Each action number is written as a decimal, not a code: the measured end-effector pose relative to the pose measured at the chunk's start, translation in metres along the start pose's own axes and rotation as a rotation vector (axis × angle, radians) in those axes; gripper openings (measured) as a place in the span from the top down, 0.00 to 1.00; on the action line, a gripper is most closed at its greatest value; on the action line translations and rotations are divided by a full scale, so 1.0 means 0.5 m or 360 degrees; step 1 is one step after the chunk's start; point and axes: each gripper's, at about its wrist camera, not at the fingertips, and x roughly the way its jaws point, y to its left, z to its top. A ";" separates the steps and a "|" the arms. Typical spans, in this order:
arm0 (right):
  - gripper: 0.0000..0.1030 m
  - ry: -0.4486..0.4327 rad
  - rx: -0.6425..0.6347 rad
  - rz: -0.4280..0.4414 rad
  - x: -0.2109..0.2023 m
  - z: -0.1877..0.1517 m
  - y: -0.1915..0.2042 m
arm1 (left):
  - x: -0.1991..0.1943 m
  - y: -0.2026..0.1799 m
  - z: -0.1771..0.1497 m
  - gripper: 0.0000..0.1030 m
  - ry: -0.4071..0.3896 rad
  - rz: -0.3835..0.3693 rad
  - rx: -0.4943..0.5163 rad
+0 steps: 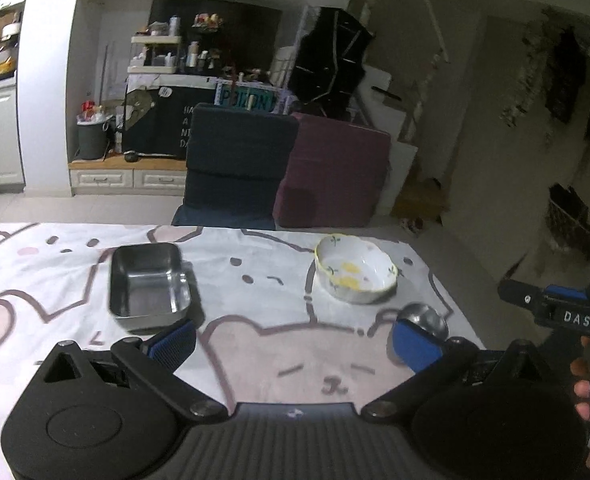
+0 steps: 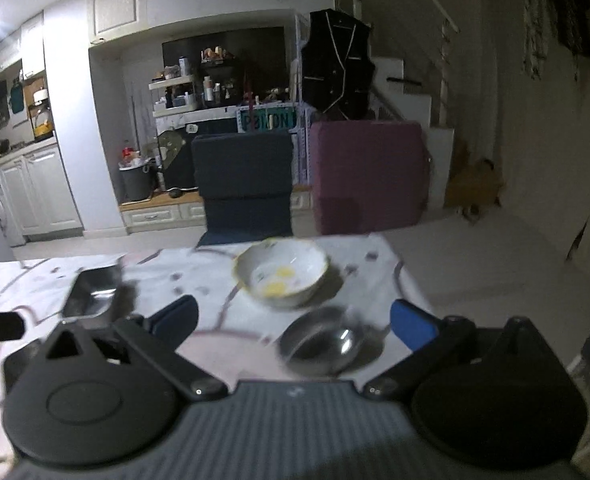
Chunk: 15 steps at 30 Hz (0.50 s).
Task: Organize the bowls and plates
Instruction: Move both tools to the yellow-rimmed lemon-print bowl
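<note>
Right wrist: steel bowl (image 2: pixel 322 339) between wide-apart jaws of right gripper (image 2: pixel 295 320), untouched; left wrist: left gripper (image 1: pixel 293 340) jaws apart, empty, w/ steel tray (image 1: pixel 149 284) whole

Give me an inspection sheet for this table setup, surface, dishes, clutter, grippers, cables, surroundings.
Surface: table under a white cartoon-bear cloth.
Job's things: square metal tray, white flowered bowl, small round metal dish; all apart, none stacked.
Clutter: nothing seen on the table.
Grippers: left hand-held gripper open, empty; right hand-held gripper open, above the metal dish.
Cables: nothing seen.
Surroundings: dark blue chair, maroon chair, crowded shelves, dim room.
</note>
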 end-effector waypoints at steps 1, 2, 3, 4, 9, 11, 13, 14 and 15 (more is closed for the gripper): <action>0.00 0.0005 -0.0014 -0.0005 0.019 0.014 -0.012 | 0.016 -0.005 0.003 0.00 -0.0001 -0.0005 -0.0019; 0.00 0.0015 -0.0036 -0.0010 0.041 0.028 -0.025 | 0.038 -0.011 0.007 0.00 0.0001 -0.0013 -0.0039; 0.00 0.0020 -0.0063 -0.0012 0.065 0.045 -0.039 | 0.060 -0.017 0.012 0.00 0.0007 -0.0017 -0.0058; 0.00 0.0023 -0.0097 -0.0017 0.088 0.058 -0.050 | 0.079 -0.022 0.015 0.00 0.0017 -0.0013 -0.0080; 0.00 0.0076 -0.0228 -0.0051 0.218 0.107 -0.089 | 0.195 -0.041 0.032 0.00 0.0082 0.0025 -0.0216; 0.00 0.0108 -0.0240 0.0014 0.270 0.121 -0.099 | 0.234 -0.046 0.036 0.00 0.0116 0.0012 -0.0250; 0.00 0.0128 -0.0268 0.0050 0.320 0.133 -0.104 | 0.278 -0.051 0.042 0.00 0.0150 0.0017 -0.0282; 0.00 0.0144 -0.0286 0.0062 0.348 0.138 -0.106 | 0.299 -0.055 0.045 0.00 0.0164 0.0026 -0.0290; 0.00 0.0161 -0.0297 0.0075 0.375 0.143 -0.108 | 0.320 -0.058 0.048 0.00 0.0176 0.0038 -0.0299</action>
